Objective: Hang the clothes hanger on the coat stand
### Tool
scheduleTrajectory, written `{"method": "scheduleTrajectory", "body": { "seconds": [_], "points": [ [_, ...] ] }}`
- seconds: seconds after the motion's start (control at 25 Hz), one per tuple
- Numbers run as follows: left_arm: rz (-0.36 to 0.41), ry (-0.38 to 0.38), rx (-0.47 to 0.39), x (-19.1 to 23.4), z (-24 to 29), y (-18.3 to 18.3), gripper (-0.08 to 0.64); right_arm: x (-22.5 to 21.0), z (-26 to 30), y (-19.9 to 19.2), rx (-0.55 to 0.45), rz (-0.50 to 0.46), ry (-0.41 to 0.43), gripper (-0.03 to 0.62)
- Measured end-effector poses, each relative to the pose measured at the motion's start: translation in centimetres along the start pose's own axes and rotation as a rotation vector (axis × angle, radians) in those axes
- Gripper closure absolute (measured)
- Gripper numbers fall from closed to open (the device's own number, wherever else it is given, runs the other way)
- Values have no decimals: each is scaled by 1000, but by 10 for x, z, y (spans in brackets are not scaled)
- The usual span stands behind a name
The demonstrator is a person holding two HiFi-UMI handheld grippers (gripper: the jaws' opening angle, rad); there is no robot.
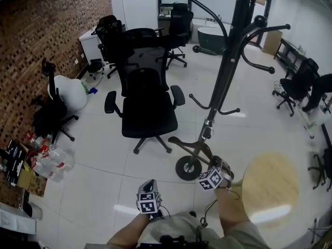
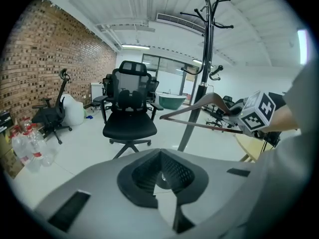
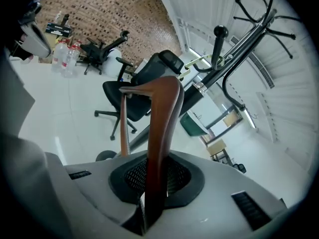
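Right gripper (image 1: 215, 178) (image 3: 154, 178): grey moulded shell with a black-and-white marker cube. Its ribbed black pads are clamped on one end of the clothes hanger.

Clothes hanger (image 1: 191, 146) (image 3: 162, 128) (image 2: 199, 103): smooth, reddish-brown curved wood with a thin straight crossbar. It is held in the air just off the left edge of the round table, near the lower pole of the coat stand. It is not on any hook.

Left gripper (image 1: 149, 201) (image 2: 162, 173): same build. Its jaws are drawn together to a slim slit with nothing between them. It is held low, at the near side.

Coat stand (image 1: 223, 82) (image 2: 207, 49) (image 3: 234, 54): black metal pole with curved, knob-tipped hooks in tiers, on a round disc foot on the glossy white floor.

Round table (image 1: 270, 185): pale wood top, at the right.

Office chair (image 1: 145, 102): black mesh back, padded seat and a star base on castors, left of the stand.

Clear plastic bottles (image 1: 49, 162): clustered at the foot of the brick wall (image 1: 46, 25). Contents cannot be made out.

Dark green tub (image 1: 212, 38): rounded, at the far wall. Its inside is not visible.
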State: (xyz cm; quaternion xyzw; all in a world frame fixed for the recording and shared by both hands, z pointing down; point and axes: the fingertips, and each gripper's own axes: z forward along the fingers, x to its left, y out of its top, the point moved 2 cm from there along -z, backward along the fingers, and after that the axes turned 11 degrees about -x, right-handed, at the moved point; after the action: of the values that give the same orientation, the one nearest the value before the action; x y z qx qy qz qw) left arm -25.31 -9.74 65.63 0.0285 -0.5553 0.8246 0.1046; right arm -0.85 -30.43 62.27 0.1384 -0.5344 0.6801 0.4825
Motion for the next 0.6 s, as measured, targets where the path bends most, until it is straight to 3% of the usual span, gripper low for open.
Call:
{"method": "scheduleTrajectory", "body": {
  "seconds": [0.36,0.6],
  "points": [
    [2,27,-16,21,-1,6,543,8,24,-5,49,106,50,575],
    [3,-6,-41,20,12,13,543,8,19,10,-40,250,75,474]
  ]
}}
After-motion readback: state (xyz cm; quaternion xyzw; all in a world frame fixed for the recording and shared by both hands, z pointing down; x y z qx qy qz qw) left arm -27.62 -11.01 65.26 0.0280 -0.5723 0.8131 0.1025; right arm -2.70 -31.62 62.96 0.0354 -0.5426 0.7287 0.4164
